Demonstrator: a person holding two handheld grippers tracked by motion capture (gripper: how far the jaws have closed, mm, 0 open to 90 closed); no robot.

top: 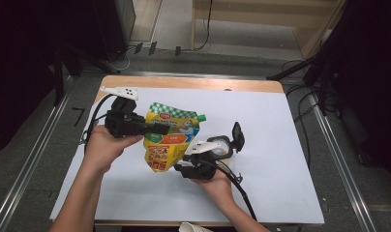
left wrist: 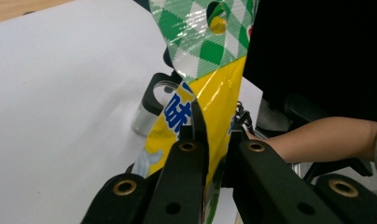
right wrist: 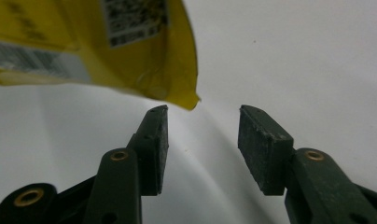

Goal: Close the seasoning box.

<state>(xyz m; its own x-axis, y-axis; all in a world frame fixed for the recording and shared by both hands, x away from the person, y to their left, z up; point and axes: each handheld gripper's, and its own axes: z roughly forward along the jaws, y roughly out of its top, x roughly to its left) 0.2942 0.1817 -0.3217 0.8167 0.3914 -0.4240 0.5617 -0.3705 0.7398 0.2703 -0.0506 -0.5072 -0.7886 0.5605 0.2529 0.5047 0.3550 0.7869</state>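
Hard to read: the small print and barcode label on the glossy yellow plastic pouch with a green-and-white checked top (top: 168, 137), blurred and cut off at the upper edge of the right gripper view (right wrist: 107, 46); likewise cut off, the pouch's lower half behind the black jaws in the left gripper view (left wrist: 210, 93). Partly hidden behind the pouch in that same view, a clear cylindrical container with a black handle (left wrist: 151, 109), contents impossible to tell. Held upright above the white paper sheet (top: 280, 125) covering the table, the pouch, its checked top leaning away from the person and a small green spout cap (top: 201, 117) at its upper corner. Clamped on the pouch's left edge, about mid-height, the left gripper (top: 157, 128), jaws pressed together with the foil pinched between them (left wrist: 214, 154). Just below and right of the pouch's bottom corner, the right gripper (top: 180, 170), jaws part-way apart with nothing between the pads (right wrist: 203, 140); the yellow corner hanging just above the gap, nearer the left-hand pad, not touching either. Beside the pouch on the right, a forearm (left wrist: 326, 140) in the left gripper view.
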